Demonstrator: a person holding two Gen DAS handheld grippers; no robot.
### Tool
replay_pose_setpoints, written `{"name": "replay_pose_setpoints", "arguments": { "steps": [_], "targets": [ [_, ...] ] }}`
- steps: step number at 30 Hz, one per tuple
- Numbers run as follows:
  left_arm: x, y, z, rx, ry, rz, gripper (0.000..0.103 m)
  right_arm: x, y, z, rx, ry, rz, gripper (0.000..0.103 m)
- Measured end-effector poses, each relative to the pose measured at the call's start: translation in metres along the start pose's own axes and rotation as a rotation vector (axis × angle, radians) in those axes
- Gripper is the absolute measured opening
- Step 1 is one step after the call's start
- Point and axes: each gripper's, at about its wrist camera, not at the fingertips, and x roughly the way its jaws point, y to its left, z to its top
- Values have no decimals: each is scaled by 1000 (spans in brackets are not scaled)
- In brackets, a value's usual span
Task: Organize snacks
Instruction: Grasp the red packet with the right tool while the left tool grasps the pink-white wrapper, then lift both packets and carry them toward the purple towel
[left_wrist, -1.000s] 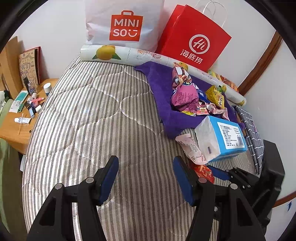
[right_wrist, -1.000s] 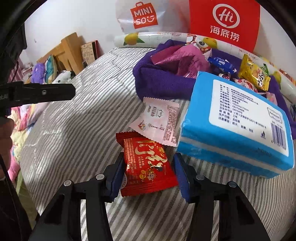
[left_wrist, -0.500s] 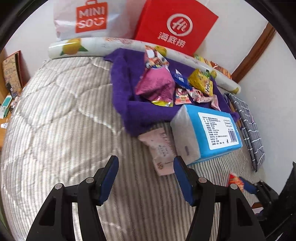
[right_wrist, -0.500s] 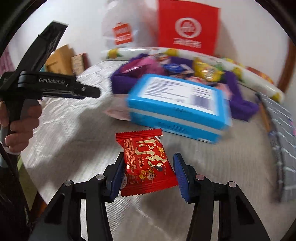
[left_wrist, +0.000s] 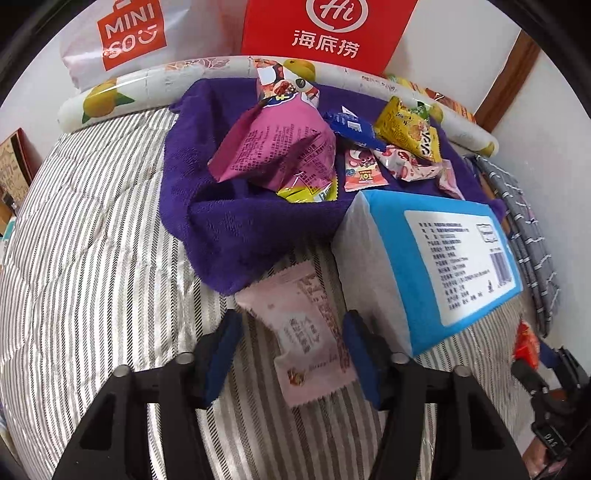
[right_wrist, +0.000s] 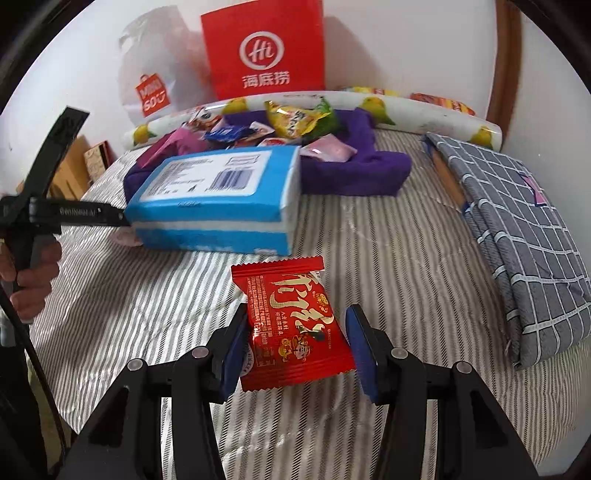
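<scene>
We have the red packet (right_wrist: 293, 328) clamped in the right gripper (right_wrist: 295, 345) — the left gripper (left_wrist: 291, 354), closing, straddles the pink sachet (left_wrist: 306, 332) unpinched; 2 snacks remain outside the purple towel (left_wrist: 229, 218).

Open striped bedding (left_wrist: 92, 258) is left free on the near and left side, where a gripper can be passed without hindrance. The far middle is taken up by a purple towel (left_wrist: 229, 229) heaped with snack packets (left_wrist: 280, 155). Its near right edge is blocked by a blue tissue pack (left_wrist: 443, 258), with a pink sachet (left_wrist: 306, 332) lying just beside it. The right side is closed off by a folded checked cloth (right_wrist: 517, 229), and the far edge by a rolled mat (left_wrist: 147, 85) and two bags.
</scene>
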Motion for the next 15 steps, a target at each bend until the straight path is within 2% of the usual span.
{"name": "replay_pose_setpoints", "arguments": {
  "steps": [3, 7, 15],
  "targets": [
    [2, -3, 0, 24, -10, 41, 42, 4, -4, 3, 21, 6, -16, 51],
    [-5, 9, -5, 14, -1, 67, 41, 12, -6, 6, 38, 3, -70, 51],
    [-10, 22, -10, 7, 0, 84, 41, 27, -11, 7, 98, 21, -60, 52]
  ]
}}
